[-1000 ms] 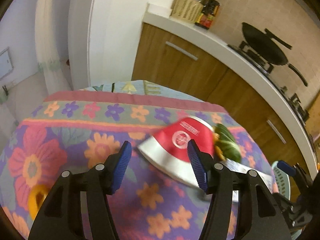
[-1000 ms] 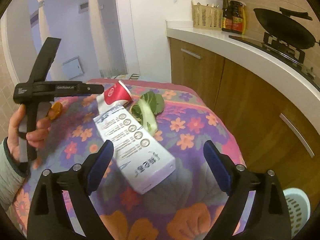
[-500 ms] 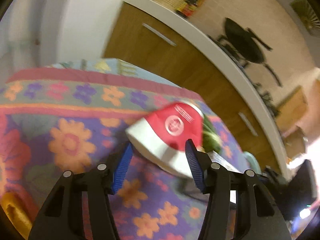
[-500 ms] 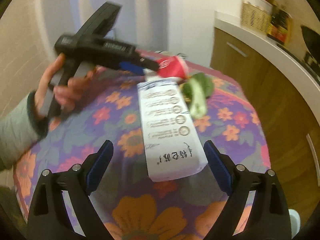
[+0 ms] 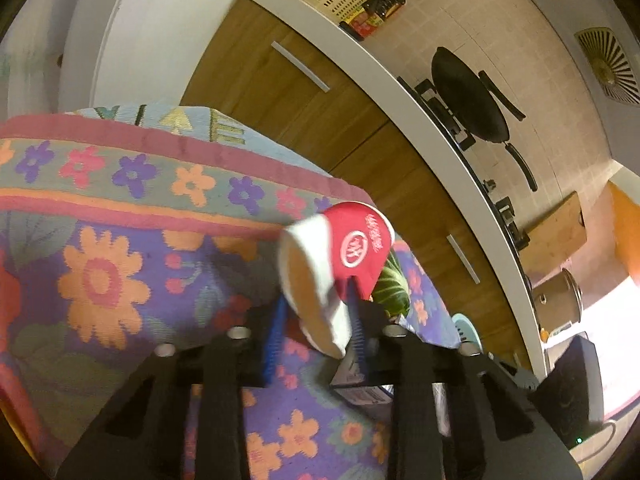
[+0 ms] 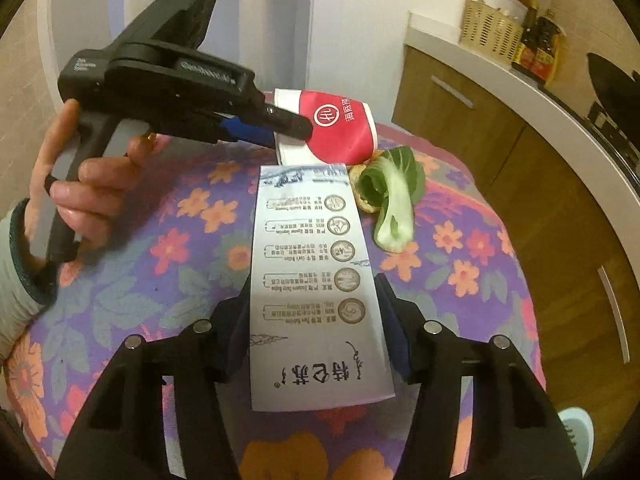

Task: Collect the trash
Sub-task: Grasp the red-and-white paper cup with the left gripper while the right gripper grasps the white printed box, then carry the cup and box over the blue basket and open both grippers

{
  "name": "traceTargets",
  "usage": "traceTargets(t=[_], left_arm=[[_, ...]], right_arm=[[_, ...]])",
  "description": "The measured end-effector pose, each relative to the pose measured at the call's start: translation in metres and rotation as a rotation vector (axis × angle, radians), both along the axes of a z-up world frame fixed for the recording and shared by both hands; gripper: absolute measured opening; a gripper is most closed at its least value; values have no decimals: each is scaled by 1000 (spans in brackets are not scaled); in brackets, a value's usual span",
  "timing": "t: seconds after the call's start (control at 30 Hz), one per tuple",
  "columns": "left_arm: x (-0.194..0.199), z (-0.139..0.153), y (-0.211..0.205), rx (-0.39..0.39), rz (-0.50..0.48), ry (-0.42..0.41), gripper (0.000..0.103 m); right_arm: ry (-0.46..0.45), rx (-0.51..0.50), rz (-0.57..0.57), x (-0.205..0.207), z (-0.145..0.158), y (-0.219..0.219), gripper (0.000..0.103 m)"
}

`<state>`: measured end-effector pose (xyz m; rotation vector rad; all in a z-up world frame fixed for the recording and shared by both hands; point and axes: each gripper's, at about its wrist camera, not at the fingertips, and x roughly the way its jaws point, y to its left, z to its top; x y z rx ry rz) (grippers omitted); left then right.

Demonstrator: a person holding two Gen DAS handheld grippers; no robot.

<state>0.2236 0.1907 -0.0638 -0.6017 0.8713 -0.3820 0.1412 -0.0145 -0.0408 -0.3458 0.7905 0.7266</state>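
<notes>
My left gripper (image 5: 316, 332) is shut on a crushed red and white paper cup (image 5: 340, 264) and holds it above the flowered tablecloth (image 5: 120, 248). The cup (image 6: 340, 128) and the left gripper (image 6: 280, 124) also show in the right wrist view. My right gripper (image 6: 316, 332) is shut on the near end of a long white box with printed text (image 6: 312, 280), which lies on the cloth. A green bok choy leaf (image 6: 394, 196) lies right of the box, with a small brown scrap (image 6: 362, 200) beside it.
A wooden cabinet with a white counter (image 6: 500, 80) runs along the right. A wok (image 5: 472, 100), a basket (image 6: 490, 24) and bottles (image 6: 538, 46) stand on it. A pale blue bin (image 6: 576, 436) shows low at the right, beyond the table edge.
My left gripper has closed on the paper cup and lifted it off the cloth. My right gripper has moved forward and closed on the white box.
</notes>
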Motion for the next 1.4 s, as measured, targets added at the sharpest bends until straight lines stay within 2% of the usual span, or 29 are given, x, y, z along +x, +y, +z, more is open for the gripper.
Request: traceTargets(t=[0.13,0.2,0.37,0.6,0.8,1.13,1.3,1.4], left_arm=[[-2,6,-11,48,15,-25,15],[-6,13,-18,98,22,-51,12],[-20,33,-22,157,29,-97,12],[-50,60,-28,164,38,-144,12],[-71,71,-54,181,-6,-162,12],[-98,89,-129,207,-136,-223,12],[-106,92,-185,219,-231,-243,12],[-106,85,-223,204,-303,-220,12]], right_arm=[[-1,42,-21,-20,5,-16,51],[-11,60,-48,-31,8,-26,51],[-5,125,-124,-49,15,-58,51],[-22,169,-213,-61,29,-104,51],[-61,204,-270,-76,42,-135,51],[-110,213,-428,-102,47,-209,51],[-117,205,-538,-111,40,-249,51],[-104,209,-611,-115,30,-276,51]])
